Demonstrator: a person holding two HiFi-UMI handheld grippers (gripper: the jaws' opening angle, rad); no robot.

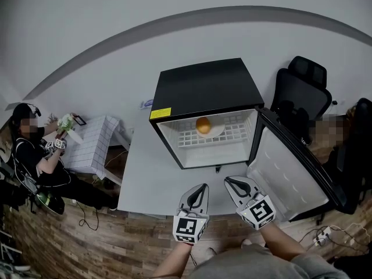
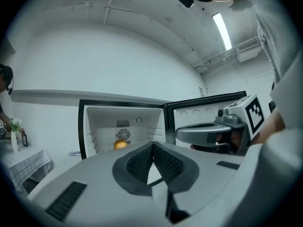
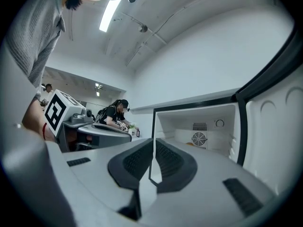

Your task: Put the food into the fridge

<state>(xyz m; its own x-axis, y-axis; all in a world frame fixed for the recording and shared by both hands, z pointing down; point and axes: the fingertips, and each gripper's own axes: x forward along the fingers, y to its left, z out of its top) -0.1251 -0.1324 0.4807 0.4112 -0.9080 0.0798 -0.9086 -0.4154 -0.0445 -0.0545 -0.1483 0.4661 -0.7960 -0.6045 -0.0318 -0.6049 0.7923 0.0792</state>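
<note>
A black mini fridge (image 1: 200,86) stands on the pale table (image 1: 145,179) with its door (image 1: 290,167) swung wide to the right. Inside, a round orange food item (image 1: 203,125) lies on a white plate (image 1: 216,130) on the wire shelf; it also shows in the left gripper view as the orange item (image 2: 120,145). My left gripper (image 1: 201,188) and right gripper (image 1: 230,182) hover side by side over the table's near edge, in front of the fridge opening. Both point at the fridge. Both are shut with nothing in them: the left gripper (image 2: 153,148) and the right gripper (image 3: 154,144) show pads meeting.
A person (image 1: 35,150) sits at the far left beside a small table with a checked cloth (image 1: 93,141). Black office chairs (image 1: 299,92) stand behind the fridge door on the right. Cables and a power strip (image 1: 322,234) lie on the wood floor.
</note>
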